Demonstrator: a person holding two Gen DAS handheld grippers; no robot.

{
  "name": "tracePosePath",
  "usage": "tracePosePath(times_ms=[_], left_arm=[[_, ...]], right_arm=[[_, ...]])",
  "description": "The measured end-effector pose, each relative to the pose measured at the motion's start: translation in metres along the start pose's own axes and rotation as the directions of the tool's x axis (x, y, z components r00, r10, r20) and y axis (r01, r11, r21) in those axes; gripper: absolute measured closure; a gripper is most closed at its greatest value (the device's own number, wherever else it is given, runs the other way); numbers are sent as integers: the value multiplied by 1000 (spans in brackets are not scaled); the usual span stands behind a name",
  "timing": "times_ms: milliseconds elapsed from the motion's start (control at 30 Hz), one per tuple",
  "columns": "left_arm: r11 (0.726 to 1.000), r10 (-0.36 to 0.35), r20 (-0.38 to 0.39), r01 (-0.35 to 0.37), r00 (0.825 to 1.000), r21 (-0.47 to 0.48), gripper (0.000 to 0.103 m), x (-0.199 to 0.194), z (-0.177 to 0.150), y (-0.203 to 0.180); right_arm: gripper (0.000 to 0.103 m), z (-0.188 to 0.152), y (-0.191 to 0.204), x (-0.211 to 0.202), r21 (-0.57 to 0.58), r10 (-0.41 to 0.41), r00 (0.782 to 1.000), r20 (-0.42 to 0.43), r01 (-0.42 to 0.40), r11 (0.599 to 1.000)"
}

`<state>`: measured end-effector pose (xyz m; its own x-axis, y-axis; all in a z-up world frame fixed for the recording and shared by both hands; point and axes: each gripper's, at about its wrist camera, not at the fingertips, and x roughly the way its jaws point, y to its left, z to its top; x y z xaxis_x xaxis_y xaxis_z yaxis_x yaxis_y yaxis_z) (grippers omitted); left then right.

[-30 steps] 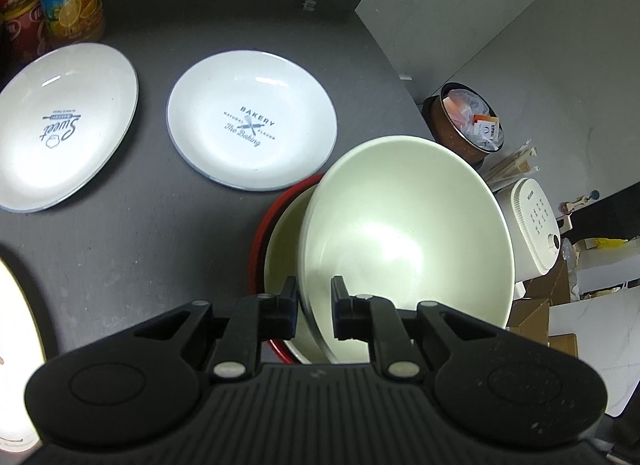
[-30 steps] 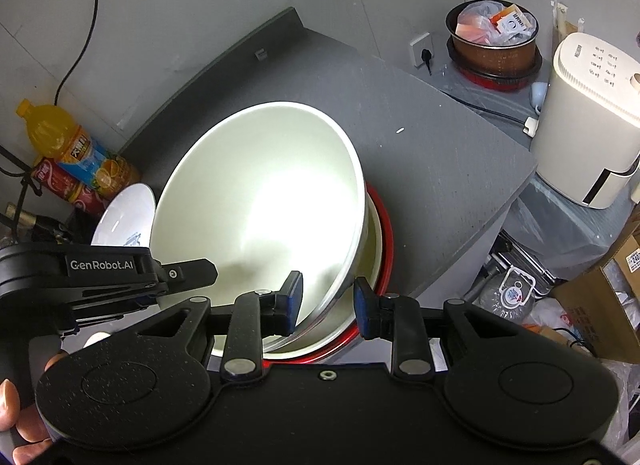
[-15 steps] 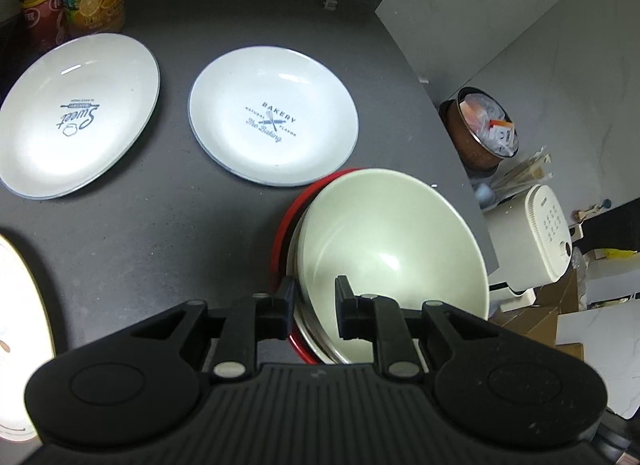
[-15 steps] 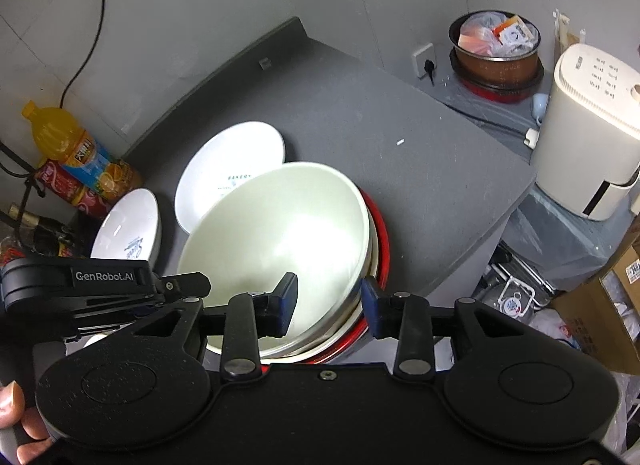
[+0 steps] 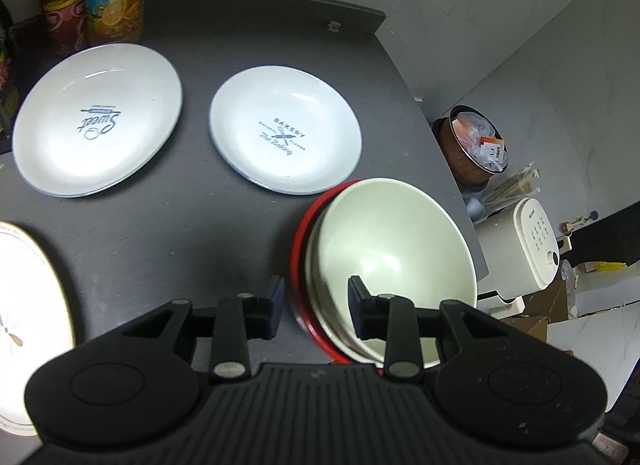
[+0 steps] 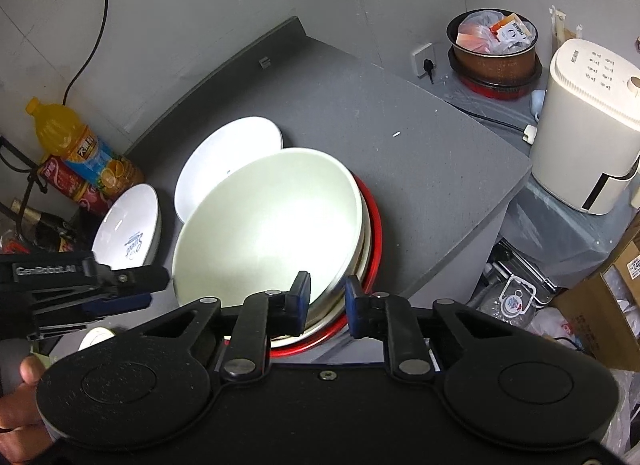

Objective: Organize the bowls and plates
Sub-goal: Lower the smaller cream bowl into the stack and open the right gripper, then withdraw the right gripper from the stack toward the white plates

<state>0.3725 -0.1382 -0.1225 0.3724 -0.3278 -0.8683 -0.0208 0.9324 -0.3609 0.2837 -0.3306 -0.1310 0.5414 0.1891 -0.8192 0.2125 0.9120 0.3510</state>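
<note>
Cream bowl (image 5: 394, 249) was seen nested in the stack on the red-rimmed bowl (image 5: 301, 241) at the counter (image 5: 200, 233) corner. Left gripper (image 5: 314, 301) jaws had just been opening, straddling the rims without pressing. Right gripper (image 6: 327, 299) jaws had just been closing, narrow; bowl rim between them, contact unclear. Two white plates (image 5: 286, 131) lay beyond.

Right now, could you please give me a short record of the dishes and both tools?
Stack: cream bowl nested over another pale bowl inside a red bowl, near the counter edge
Plates: Bakery plate and Sweet plate, flat, apart, unstacked
Left tool: open, straddling the stack's rim; jaws have just been opening
Right tool: jaws have just been closing, cream bowl's rim between them; grip unclear
</note>
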Motion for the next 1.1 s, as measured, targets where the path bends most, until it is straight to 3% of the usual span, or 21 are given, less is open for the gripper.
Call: tracePosePath(times_ms=[300, 367, 500, 567, 667, 967, 1100], left_arm=[[1000, 20, 21, -19, 1000, -16, 60, -16, -7, 28], [999, 31, 29, -31, 999, -18, 54, -22, -9, 35], [998, 49, 57, -47, 997, -35, 42, -35, -13, 51], [998, 57, 63, -55, 996, -40, 34, -41, -16, 58], [997, 70, 70, -68, 995, -36, 30, -49, -20, 67], [992, 117, 101, -113, 988, -48, 27, -79, -36, 99], [990, 139, 94, -134, 986, -53, 26, -86, -46, 114]], right_arm=[[82, -4, 7, -8, 36, -27, 1000, 17, 26, 999], [73, -4, 14, -14, 27, -24, 999, 34, 23, 999], [43, -7, 31, -22, 1, -1, 998, 58, 1, 1000], [42, -10, 42, -24, -21, 13, 998, 62, -12, 1000], [38, -13, 52, -23, -30, 34, 998, 52, -33, 999], [22, -27, 95, -24, -134, 61, 997, 38, -55, 989], [21, -31, 110, -22, -146, 98, 995, 10, -96, 985]])
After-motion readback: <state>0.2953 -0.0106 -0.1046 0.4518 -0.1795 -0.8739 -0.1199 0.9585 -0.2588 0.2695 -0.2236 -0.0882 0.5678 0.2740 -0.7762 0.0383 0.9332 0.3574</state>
